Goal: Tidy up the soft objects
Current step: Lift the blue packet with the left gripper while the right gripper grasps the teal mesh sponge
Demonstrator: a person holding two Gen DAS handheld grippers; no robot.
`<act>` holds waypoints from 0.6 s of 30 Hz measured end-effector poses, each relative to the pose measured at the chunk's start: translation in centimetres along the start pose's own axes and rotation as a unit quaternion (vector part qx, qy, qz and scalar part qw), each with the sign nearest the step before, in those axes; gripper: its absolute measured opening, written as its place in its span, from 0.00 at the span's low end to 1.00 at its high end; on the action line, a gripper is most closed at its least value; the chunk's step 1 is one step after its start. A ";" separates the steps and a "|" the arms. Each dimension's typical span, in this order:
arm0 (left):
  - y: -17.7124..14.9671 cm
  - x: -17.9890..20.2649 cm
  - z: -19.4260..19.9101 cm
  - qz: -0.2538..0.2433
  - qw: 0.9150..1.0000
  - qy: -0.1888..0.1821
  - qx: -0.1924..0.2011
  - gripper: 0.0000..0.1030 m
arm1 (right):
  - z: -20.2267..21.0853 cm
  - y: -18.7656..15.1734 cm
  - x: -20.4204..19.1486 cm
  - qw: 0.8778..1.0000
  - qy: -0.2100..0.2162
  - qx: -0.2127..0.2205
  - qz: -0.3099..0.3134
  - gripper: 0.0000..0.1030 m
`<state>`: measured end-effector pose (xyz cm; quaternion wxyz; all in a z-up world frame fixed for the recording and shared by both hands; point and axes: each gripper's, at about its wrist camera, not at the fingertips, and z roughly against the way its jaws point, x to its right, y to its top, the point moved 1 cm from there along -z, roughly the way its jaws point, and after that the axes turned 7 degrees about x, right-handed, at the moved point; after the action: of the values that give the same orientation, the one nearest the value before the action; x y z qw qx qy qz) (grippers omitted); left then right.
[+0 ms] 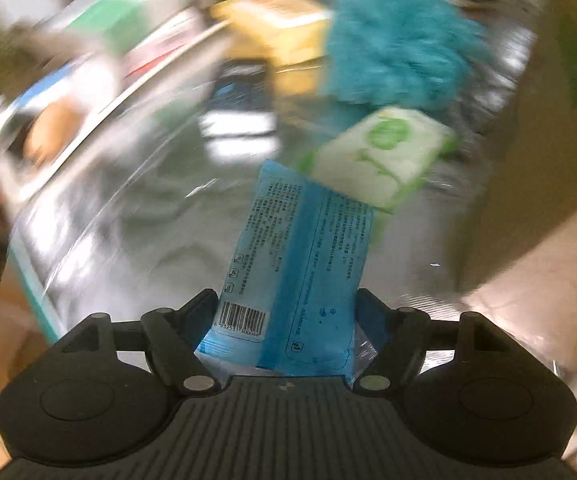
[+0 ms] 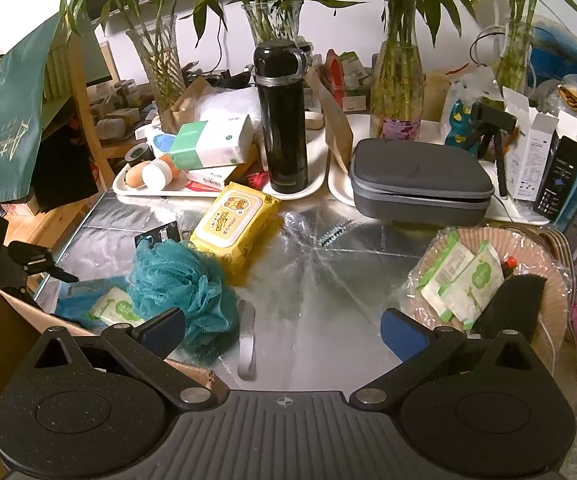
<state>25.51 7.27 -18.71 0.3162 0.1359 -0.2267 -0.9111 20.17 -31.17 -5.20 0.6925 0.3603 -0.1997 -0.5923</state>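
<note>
1. My left gripper (image 1: pixel 286 312) clamps one blue wipes pack (image 1: pixel 296 264) above the foil table (image 1: pixel 136 240).
2. My right gripper (image 2: pixel 284 332) stands wide and empty over bare foil.
3. Ahead: one teal bath pouf (image 2: pixel 180 276), one yellow wipes pack (image 2: pixel 234 220), one black flask (image 2: pixel 282 120).
4. Right: one basket (image 2: pixel 544 248) with two green-white packets (image 2: pixel 464 280).

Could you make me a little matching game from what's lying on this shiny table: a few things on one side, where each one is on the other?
Things:
1. blue packet
2. black flask
3. teal bath pouf
4. white-green tissue packs

Places:
A. on the white tray
B. in the pink paper dish
C. between the left gripper jaws
D. on the foil, beside the yellow wipes

Pairs: 1-C, 2-A, 3-D, 4-B
</note>
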 end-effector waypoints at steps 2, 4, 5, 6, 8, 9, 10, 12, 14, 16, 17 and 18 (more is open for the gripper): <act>-0.5 -0.5 0.2 0.032 0.999 0.022 -0.003 0.73 | -0.1 0.0 0.0 1.000 -0.002 -0.001 -0.001 1.00; -0.7 -0.6 0.4 0.047 0.998 0.031 -0.004 0.74 | -0.1 -0.1 0.0 1.000 -0.003 -0.001 -0.003 1.00; -0.8 -0.4 0.4 0.048 0.998 0.030 -0.007 0.74 | -0.1 0.0 0.0 1.000 -0.003 -0.001 -0.004 1.00; -0.7 -0.3 0.4 0.045 0.998 0.031 -0.006 0.75 | -0.1 0.0 0.0 1.000 -0.003 0.000 -0.004 1.00; -0.2 -0.2 0.0 0.029 0.999 0.037 -0.004 0.78 | -0.2 0.0 0.0 1.000 -0.001 0.001 -0.003 1.00; -0.4 0.2 0.4 0.023 0.999 0.035 -0.002 0.78 | -0.3 0.1 0.1 1.000 0.000 0.002 -0.004 1.00; -0.2 0.3 0.4 0.017 0.999 0.032 0.000 0.78 | -0.4 0.2 0.1 1.000 0.000 0.001 -0.004 1.00; 0.4 0.3 -0.1 0.014 1.000 0.028 0.002 0.78 | -0.6 0.4 0.2 1.000 0.003 0.000 -0.005 1.00; 0.9 -0.1 -0.5 0.020 1.000 0.021 0.006 0.78 | -0.9 0.7 0.2 1.000 0.011 -0.002 -0.003 1.00; 0.8 -0.2 -0.6 0.039 0.999 0.018 0.007 0.74 | -1.2 1.1 0.1 1.000 0.021 -0.001 0.005 1.00; 0.9 -0.4 -0.6 0.048 0.999 0.019 0.010 0.70 | -1.3 1.2 0.0 1.000 0.025 -0.002 0.010 1.00; 0.8 0.0 -0.5 0.051 0.998 0.022 0.010 0.69 | -1.6 1.4 0.0 0.999 0.029 -0.002 0.016 1.00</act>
<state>26.12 6.57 -18.75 0.3659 0.1468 -0.2354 -0.8883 22.23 -30.70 -5.17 0.7084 0.3724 -0.1838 -0.5708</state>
